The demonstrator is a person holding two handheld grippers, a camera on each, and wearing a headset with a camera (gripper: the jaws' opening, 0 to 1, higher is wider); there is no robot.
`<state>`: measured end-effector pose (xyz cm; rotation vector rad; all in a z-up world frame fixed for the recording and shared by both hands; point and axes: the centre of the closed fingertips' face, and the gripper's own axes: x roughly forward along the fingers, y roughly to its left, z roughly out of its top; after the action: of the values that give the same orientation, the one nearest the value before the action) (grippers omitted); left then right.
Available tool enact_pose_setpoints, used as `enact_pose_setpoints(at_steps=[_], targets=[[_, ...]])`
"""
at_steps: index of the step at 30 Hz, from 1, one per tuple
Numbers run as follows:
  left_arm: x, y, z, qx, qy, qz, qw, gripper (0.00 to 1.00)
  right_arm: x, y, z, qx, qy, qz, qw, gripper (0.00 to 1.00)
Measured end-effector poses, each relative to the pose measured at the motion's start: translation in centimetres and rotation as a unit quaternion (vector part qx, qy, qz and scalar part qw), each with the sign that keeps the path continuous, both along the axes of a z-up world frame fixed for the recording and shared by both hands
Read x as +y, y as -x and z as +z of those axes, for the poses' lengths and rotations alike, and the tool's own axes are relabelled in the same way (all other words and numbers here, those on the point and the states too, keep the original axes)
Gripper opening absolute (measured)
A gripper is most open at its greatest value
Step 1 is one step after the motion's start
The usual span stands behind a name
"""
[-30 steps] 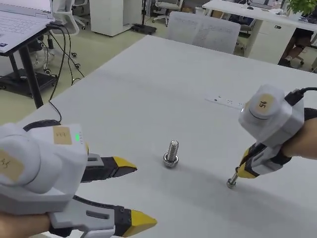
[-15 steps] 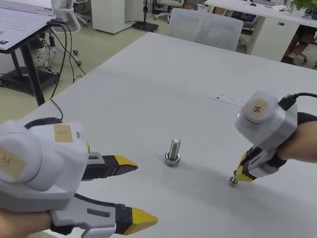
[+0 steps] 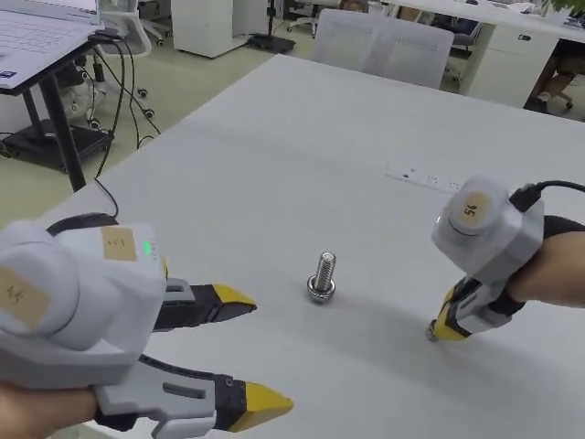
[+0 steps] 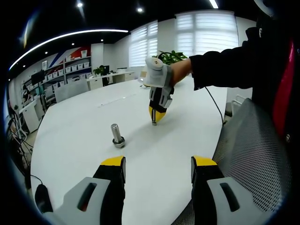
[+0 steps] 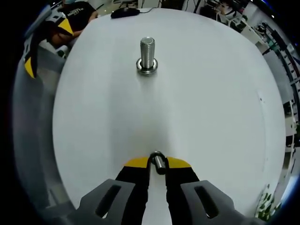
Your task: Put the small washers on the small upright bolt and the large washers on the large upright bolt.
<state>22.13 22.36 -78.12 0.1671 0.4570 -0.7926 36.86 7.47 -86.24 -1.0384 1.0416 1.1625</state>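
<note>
Lower than a second ago, your right gripper (image 3: 445, 329) pinches the small upright bolt (image 5: 158, 161) in its jaws, well apart from the large upright bolt (image 3: 321, 274). Loosen slowly and lift straight so it stays standing; your left gripper (image 3: 265, 352) has its jaws spread.

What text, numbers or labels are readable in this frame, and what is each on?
"56", handwritten, uncertain: round sticker on right gripper.
Handwriting on left gripper stickers: too blurred to read.
Marks on white strip on table: too small to read.
</note>
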Motion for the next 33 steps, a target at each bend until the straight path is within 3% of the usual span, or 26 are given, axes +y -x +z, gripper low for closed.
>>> enact_pose_setpoints(at_steps=[22, 33], targets=[[-0.04, -0.10, -0.07, 0.002, -0.002, -0.002, 1.0000, 0.55, 0.28, -0.06, -0.38, -0.002, -0.002, 0.005, 1.0000, 0.15], [-0.26, -0.24, 0.06, 0.000, -0.004, -0.006, 1.0000, 0.55, -0.08, -0.16, 0.44, -0.011, -0.013, -0.002, 0.9998, 0.18]])
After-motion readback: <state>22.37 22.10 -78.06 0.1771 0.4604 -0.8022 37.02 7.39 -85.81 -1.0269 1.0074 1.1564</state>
